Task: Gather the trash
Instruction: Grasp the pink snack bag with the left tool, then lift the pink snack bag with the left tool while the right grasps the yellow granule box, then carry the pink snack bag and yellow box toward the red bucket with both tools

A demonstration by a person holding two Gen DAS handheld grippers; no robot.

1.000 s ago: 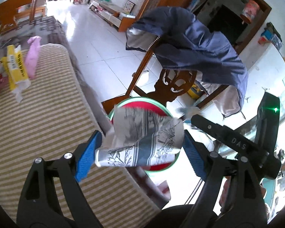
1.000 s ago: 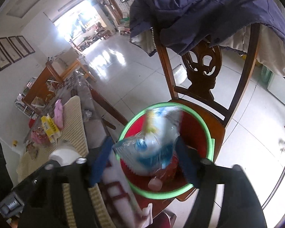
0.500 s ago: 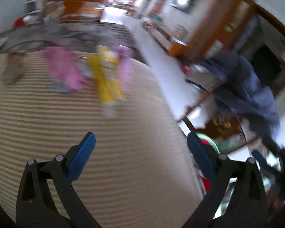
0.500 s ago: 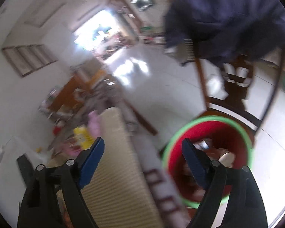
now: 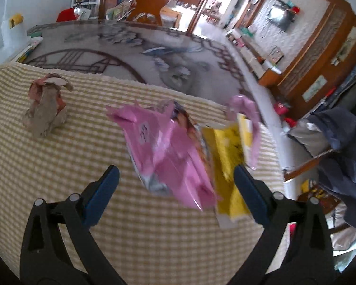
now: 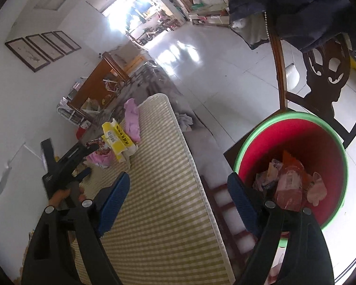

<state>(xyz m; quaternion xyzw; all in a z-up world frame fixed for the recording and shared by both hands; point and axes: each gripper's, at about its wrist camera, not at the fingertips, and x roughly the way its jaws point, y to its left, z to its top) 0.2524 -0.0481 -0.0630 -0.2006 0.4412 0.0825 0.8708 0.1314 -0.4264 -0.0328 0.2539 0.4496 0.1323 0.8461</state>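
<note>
Left claw (image 5: 175, 187) jaws wide apart, empty, just been opening; poised over pink wrapper (image 5: 168, 152) on striped bench (image 5: 59, 166). Yellow packet (image 5: 227, 166) overlaps it, touching; crumpled paper (image 5: 45, 109) well apart. Right claw (image 6: 178, 199) also apart, just been opening, empty, beside red bin (image 6: 294, 137) on chair. Risk: pinching both wrappers, one slipping loose; thin film sliding from pads; snagging cloth
</note>
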